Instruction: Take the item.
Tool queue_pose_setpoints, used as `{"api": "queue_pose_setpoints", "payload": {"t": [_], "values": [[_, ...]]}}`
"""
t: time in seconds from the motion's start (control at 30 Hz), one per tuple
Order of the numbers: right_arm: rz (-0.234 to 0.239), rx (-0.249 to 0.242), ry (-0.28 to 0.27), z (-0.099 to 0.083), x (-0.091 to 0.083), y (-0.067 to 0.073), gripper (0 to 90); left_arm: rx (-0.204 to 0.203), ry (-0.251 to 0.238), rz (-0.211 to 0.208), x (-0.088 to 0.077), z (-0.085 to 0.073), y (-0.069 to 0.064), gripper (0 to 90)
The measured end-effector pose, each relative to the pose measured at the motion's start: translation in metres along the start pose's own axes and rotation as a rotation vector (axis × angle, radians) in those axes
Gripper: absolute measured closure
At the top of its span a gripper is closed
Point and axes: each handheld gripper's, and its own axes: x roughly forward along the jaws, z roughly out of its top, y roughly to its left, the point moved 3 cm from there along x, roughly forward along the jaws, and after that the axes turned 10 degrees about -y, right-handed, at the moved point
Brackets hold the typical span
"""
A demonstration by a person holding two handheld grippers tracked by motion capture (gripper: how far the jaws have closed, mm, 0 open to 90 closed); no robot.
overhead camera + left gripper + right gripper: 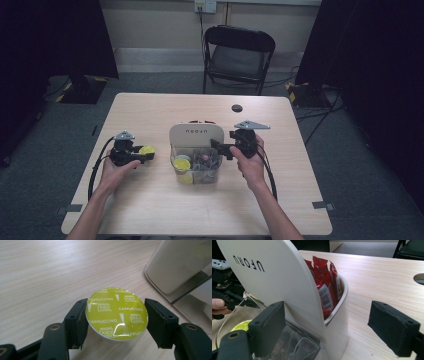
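A yellow-green coffee capsule printed "Cappuccino" sits between the jaws of my left gripper, whose pads press on its rim from both sides. In the high view this left gripper holds the capsule low over the table, left of a storage box. The box has a raised white lid marked "UFORU" and a clear front compartment with more yellow capsules. My right gripper stands open at the box's right side. Its left jaw is in front of the lid and its right jaw hangs over bare table.
Red sachets stand upright in the box's rear white compartment. A round cable hole lies in the table toward the far edge. A black folding chair stands behind the table. Cables trail from both grippers.
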Motion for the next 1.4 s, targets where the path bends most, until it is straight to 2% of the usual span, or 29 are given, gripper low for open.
{"api": "queue_pose_setpoints", "payload": {"t": [0.13, 0.43, 0.57, 0.6, 0.7, 0.77, 0.87, 0.9, 1.13, 1.2, 1.3, 1.4], "values": [[-0.001, -0.003, 0.000, 0.000, 0.000, 0.000, 13.7, 0.004, 0.018, -0.004, 0.005, -0.004, -0.001, 38.4], [-0.001, -0.003, -0.001, 0.000, 0.000, 0.000, 13.7, -0.022, 0.002, 0.007, 0.005, -0.005, 0.000, 37.6], [-0.001, -0.002, 0.000, 0.000, 0.000, 0.000, 13.7, -0.028, 0.004, 0.008, 0.005, -0.006, 0.000, 33.4], [-0.001, -0.002, -0.001, 0.000, 0.000, 0.000, 13.7, -0.044, 0.001, 0.001, 0.006, -0.006, 0.000, 30.8], [-0.001, -0.002, 0.000, 0.000, 0.000, 0.000, 13.8, -0.055, -0.009, 0.004, 0.004, -0.006, 0.001, 26.7], [-0.002, -0.003, 0.000, 0.000, 0.000, 0.000, 13.8, -0.052, -0.009, 0.006, 0.003, -0.005, 0.001, 26.6], [-0.002, -0.002, 0.001, 0.000, 0.000, 0.000, 13.9, -0.063, -0.017, 0.009, 0.000, -0.005, 0.001, 25.7], [-0.003, -0.003, 0.001, 0.000, -0.001, 0.000, 13.9, -0.049, -0.004, 0.009, -0.003, -0.006, 0.000, 25.6], [-0.002, -0.003, 0.006, 0.000, -0.001, 0.000, 13.9, -0.051, -0.010, 0.028, -0.018, -0.008, -0.001, 24.0], [-0.001, -0.001, 0.006, 0.000, 0.000, 0.000, 13.9, -0.036, -0.007, 0.029, -0.023, -0.009, -0.002, 22.6], [-0.002, -0.003, 0.009, -0.001, 0.000, 0.001, 14.1, -0.041, 0.001, 0.023, -0.026, -0.012, -0.006, 17.4], [-0.002, -0.004, 0.009, 0.000, 0.000, 0.001, 14.2, -0.027, 0.008, 0.025, -0.029, -0.015, -0.009, 17.7]]}}
